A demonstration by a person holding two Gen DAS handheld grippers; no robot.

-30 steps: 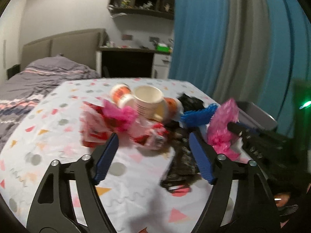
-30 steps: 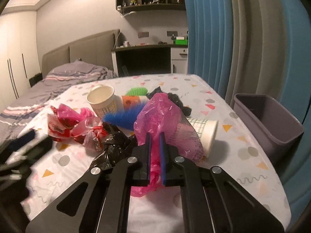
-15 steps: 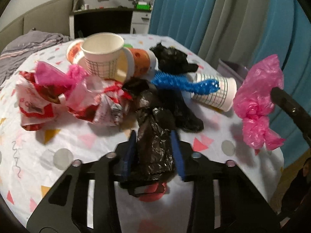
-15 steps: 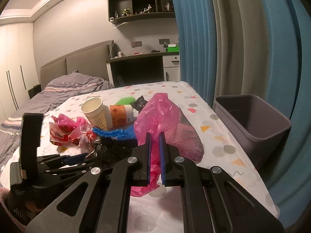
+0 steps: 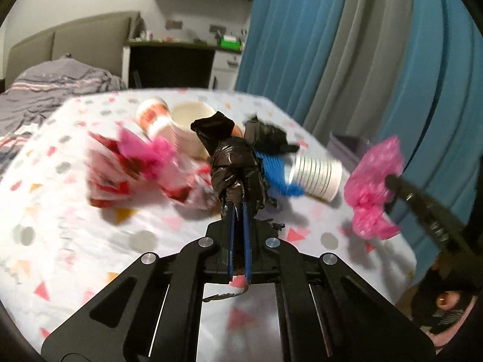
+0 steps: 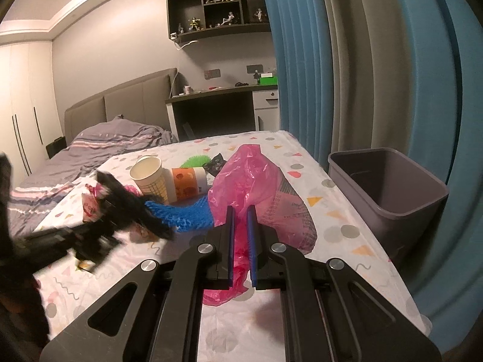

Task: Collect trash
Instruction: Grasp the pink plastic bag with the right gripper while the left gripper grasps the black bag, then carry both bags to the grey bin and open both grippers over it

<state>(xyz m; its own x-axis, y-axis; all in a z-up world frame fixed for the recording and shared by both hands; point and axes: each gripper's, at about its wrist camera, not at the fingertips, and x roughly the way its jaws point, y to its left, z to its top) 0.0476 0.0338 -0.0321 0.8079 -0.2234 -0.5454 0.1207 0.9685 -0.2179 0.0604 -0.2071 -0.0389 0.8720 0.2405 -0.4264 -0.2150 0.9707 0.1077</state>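
Lifted black bag [image 5: 237, 166], right view shows bin [image 6: 389, 193]

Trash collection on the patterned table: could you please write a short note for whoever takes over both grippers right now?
Left gripper: shut on the crumpled black plastic bag, lifted clear of the pile.
Right gripper: shut on the crumpled pink plastic bag, held above the table, short of the bin.
The grey plastic bin stands beside the table's right edge; what shows of its inside looks empty.
Done: two bags grasped, none dropped yet.
Left: drop both into the bin, then fetch the upright white paper cup, the orange-printed cup, the blue bristly piece, the red and pink wrappers and the other black bag.
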